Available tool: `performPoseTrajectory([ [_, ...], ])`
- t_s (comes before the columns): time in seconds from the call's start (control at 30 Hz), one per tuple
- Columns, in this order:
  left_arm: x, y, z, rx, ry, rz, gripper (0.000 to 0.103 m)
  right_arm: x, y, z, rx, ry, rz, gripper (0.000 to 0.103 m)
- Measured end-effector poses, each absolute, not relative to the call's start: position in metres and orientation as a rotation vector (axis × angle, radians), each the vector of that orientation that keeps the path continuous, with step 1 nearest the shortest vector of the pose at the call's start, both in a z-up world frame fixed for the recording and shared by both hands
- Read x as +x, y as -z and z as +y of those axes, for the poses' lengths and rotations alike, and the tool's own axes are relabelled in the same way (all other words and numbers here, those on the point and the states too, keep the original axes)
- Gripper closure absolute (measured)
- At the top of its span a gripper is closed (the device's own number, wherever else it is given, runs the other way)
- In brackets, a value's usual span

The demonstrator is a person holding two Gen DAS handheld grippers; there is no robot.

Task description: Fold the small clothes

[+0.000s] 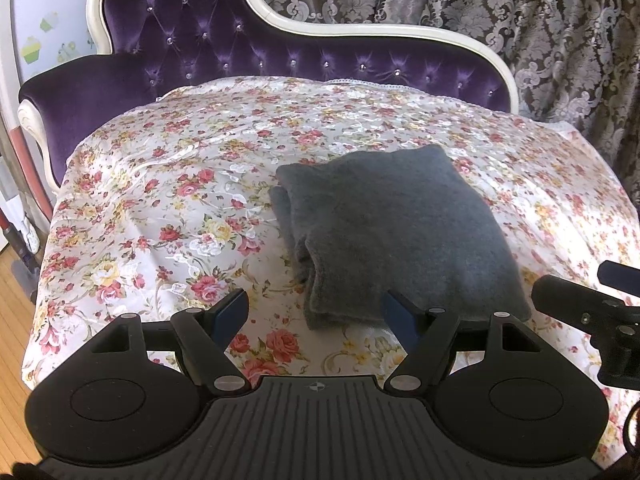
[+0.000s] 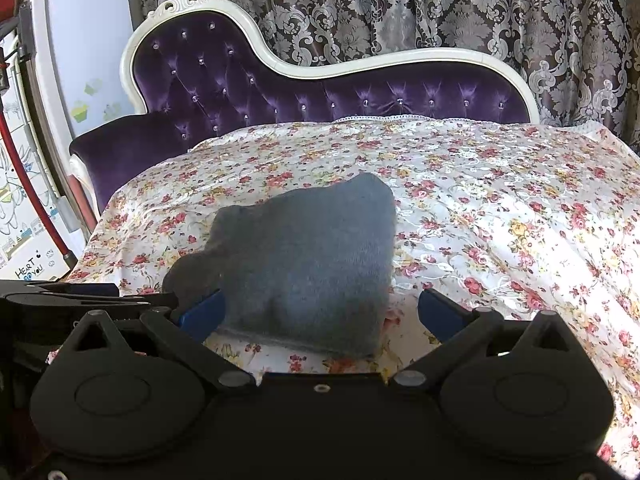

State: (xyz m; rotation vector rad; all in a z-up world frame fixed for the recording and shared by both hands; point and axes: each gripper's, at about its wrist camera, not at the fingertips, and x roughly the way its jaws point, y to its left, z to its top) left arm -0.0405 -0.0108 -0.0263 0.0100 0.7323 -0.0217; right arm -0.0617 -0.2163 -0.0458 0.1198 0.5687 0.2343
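folded grey garment on floral cover — purple sofa behind.

Near edge of the grey folded garment behind the right gripper's body.

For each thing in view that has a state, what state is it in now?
Grey garment: folded into a thick stack, lying flat on the floral cover, not gripped.
Floral cover: spread over the sofa, slightly wrinkled.
Left tongs: open, empty.
Right tongs: open, empty.
Curtain: drawn closed.
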Motion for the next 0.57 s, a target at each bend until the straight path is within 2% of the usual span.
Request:
performPoseTrajectory([
  [0.57,-0.0394,0.028,-0.0084,0.017,0.022,0.731,0.03,-0.0594,0.0505,-0.2152,0.132,-0.242,0.589,0.001],
])
